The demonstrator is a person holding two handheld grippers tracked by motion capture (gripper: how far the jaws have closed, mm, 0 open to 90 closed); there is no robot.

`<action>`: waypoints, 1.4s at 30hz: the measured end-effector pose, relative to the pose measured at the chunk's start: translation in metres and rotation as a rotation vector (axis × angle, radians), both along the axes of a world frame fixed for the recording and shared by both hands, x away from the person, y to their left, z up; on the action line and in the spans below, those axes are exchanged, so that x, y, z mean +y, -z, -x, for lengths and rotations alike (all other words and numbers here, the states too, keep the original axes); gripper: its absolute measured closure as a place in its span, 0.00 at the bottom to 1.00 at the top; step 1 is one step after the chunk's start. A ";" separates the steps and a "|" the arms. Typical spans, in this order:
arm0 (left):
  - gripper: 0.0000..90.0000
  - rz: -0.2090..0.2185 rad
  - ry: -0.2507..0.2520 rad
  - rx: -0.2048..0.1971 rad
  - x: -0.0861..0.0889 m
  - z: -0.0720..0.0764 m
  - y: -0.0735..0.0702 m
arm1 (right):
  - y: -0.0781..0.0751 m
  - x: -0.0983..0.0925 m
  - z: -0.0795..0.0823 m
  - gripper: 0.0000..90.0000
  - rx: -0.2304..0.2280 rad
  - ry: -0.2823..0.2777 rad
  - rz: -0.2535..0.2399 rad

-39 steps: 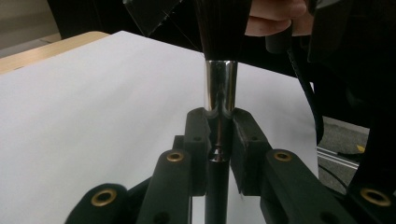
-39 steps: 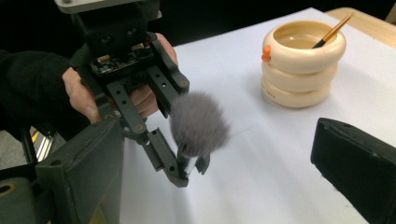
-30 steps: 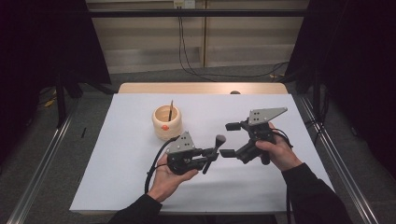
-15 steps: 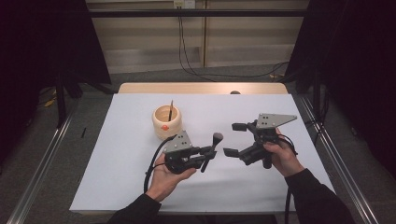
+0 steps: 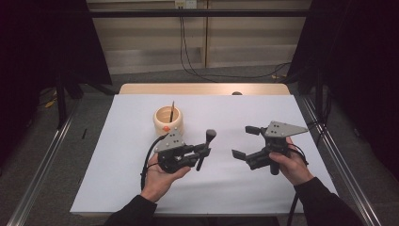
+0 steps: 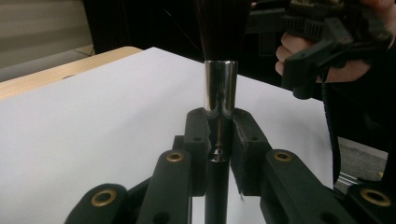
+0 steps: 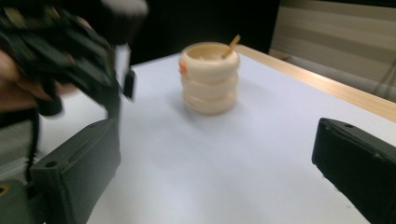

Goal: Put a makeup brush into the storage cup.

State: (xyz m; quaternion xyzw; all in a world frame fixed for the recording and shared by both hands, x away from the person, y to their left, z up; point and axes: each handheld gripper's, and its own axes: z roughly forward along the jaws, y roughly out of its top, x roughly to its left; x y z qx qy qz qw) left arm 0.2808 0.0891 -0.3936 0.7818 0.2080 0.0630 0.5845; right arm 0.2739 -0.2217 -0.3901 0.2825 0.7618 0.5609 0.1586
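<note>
Gripping a makeup brush (image 6: 219, 88) by its thin dark handle just below the shiny metal collar, left gripper (image 5: 200, 153) clamped tight. Right gripper (image 5: 244, 141) gaping wide, empty, nearby. Probably light, stiff, slippery handle; bristles soft. Cream holder (image 5: 168, 121) standing behind.

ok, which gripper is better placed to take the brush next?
Right, probably. The right gripper has open, empty jaws facing the brush, which the left gripper grips by the handle, bristles up.
</note>
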 end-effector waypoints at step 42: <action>0.87 0.037 -0.178 -0.044 0.050 -0.023 -0.022 | 0.048 -0.056 0.054 0.01 -0.061 0.284 -0.021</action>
